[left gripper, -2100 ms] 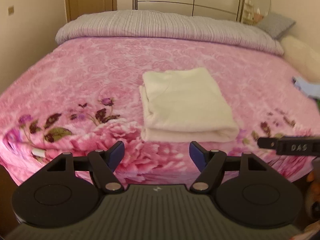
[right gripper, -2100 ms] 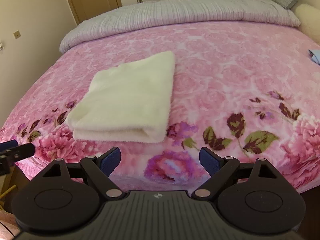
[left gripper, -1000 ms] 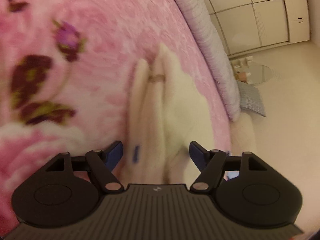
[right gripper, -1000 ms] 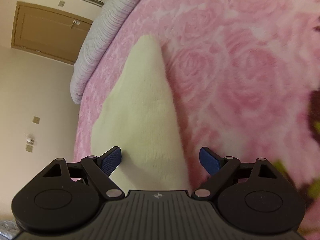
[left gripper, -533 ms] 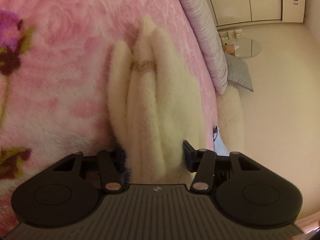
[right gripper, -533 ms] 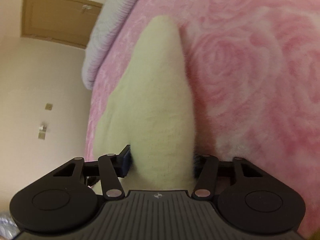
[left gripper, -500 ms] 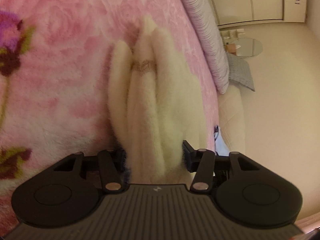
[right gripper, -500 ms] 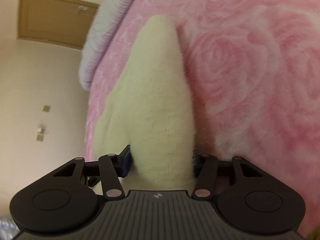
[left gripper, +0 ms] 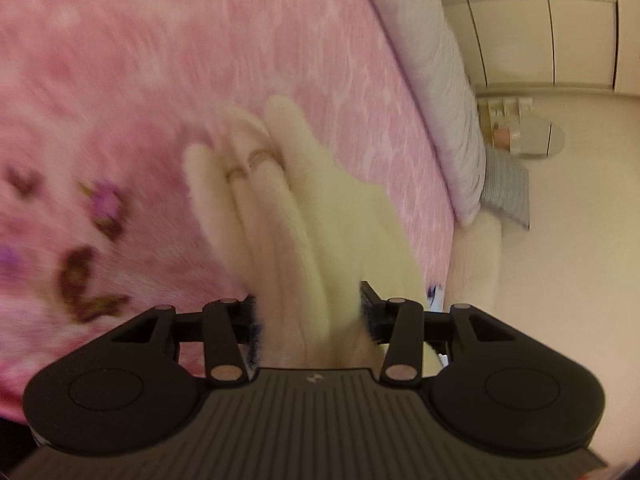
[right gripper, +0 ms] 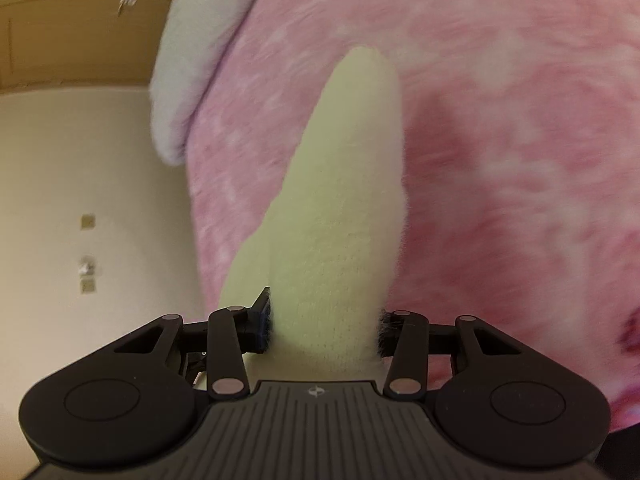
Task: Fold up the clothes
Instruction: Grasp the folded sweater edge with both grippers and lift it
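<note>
The folded cream fleece garment (left gripper: 304,216) is held up off the pink floral bedspread (left gripper: 160,60), seen edge-on with its stacked layers showing. My left gripper (left gripper: 308,312) grips one end of it, jaws still closing, with both pads pressed into the thick fold. In the right wrist view the same cream garment (right gripper: 340,208) runs away from the camera as a narrow ridge. My right gripper (right gripper: 324,328) clamps its other end, jaws still tightening, both pads sunk in the fleece. Both views are blurred by motion.
Pink bedspread (right gripper: 500,140) fills most of both views. A grey striped duvet (left gripper: 436,72) lies along the far edge, with a grey pillow (left gripper: 506,192) and cream wardrobe doors (left gripper: 552,20) beyond. A wooden door (right gripper: 60,32) and cream wall (right gripper: 80,220) stand to the left.
Both grippers have squeezed a little tighter on the cream garment and lifted it up from the bed. The bedspread now lies further below and the views are smeared.
</note>
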Motion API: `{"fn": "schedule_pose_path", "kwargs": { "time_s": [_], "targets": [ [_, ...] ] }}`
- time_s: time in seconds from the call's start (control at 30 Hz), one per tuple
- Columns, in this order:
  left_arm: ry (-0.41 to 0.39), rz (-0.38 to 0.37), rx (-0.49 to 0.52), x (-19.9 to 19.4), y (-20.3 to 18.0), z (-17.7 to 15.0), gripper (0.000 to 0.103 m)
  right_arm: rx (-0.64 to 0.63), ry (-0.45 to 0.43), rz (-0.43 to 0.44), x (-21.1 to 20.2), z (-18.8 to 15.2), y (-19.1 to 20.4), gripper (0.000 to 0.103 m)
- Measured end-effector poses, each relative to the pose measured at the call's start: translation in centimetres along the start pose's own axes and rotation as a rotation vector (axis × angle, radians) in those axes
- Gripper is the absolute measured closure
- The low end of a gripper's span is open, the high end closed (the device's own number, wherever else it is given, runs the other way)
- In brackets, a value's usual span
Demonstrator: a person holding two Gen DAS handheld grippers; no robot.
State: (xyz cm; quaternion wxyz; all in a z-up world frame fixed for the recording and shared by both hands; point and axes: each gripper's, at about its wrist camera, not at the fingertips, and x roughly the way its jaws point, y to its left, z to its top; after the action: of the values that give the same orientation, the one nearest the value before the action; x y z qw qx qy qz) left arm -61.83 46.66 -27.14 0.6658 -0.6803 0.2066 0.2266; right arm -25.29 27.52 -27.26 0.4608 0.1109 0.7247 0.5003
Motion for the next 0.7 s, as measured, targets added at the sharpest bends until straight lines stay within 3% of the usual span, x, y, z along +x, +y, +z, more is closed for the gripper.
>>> {"fn": "schedule_pose_path", "kwargs": {
  "time_s": [0.17, 0.33, 0.47, 0.7],
  "targets": [
    [-0.134, 0.005, -0.048, -9.0, 1.5, 3.1, 0.063, -0.091, 0.087, 0.055, 5.8, -0.7, 8.4, 0.059],
    [-0.204, 0.029, -0.034, -17.9, 5.5, 9.2, 0.063, -0.137, 0.134, 0.107, 15.1, -3.0, 15.9, 0.059],
    [-0.192, 0.059, 0.01, -23.5, 9.3, 16.6, 0.063, -0.123, 0.113, 0.136, 23.3, -5.8, 20.2, 0.059],
    [-0.138, 0.077, 0.089, -29.1, 15.2, 29.3, 0.063, -0.072, 0.038, 0.155, 36.3, -8.6, 25.5, 0.059]
  ]
}}
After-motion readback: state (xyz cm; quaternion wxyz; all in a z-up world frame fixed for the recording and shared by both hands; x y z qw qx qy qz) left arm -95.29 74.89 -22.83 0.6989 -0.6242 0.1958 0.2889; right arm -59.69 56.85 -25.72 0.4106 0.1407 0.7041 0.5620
